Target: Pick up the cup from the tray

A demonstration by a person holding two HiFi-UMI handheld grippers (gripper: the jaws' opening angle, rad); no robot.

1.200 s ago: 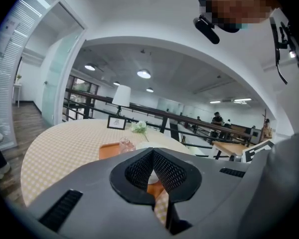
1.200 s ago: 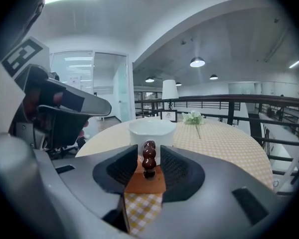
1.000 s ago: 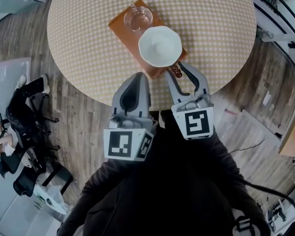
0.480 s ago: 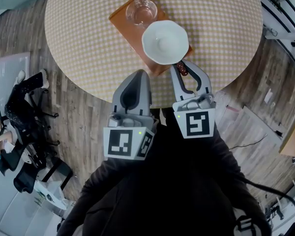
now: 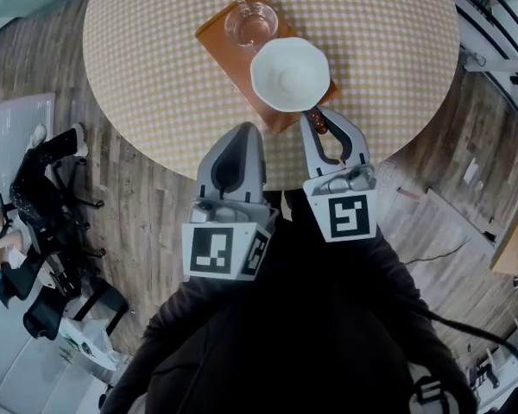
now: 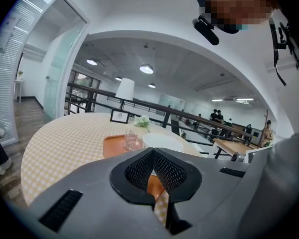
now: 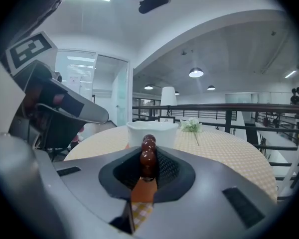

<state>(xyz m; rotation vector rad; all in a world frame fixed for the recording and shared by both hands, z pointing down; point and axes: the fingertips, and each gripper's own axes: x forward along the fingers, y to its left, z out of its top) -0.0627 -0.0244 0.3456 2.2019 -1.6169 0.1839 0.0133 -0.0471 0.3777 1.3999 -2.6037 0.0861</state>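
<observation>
On the round checked table (image 5: 138,76) lies an orange tray (image 5: 217,34) holding a clear glass cup (image 5: 250,22) and a wide white cup (image 5: 289,74) with a brown beaded handle (image 5: 318,124). My right gripper (image 5: 319,128) reaches over the table's near edge; its jaws have just been closing and now pinch that handle (image 7: 148,156), with the white cup (image 7: 152,128) straight ahead. My left gripper (image 5: 242,134) hangs beside it at the table's edge, shut on nothing, pointing at the tray (image 6: 112,146) and the glass cup (image 6: 131,140).
A picture frame (image 6: 119,116) and white flowers (image 6: 142,123) stand at the table's far side, in front of a railing. Wooden floor surrounds the table. Black chairs (image 5: 52,222) stand at the left.
The right gripper's jaws have narrowed from a wide gap around the beaded handle to a grip on it. The left gripper has stayed where it was.
</observation>
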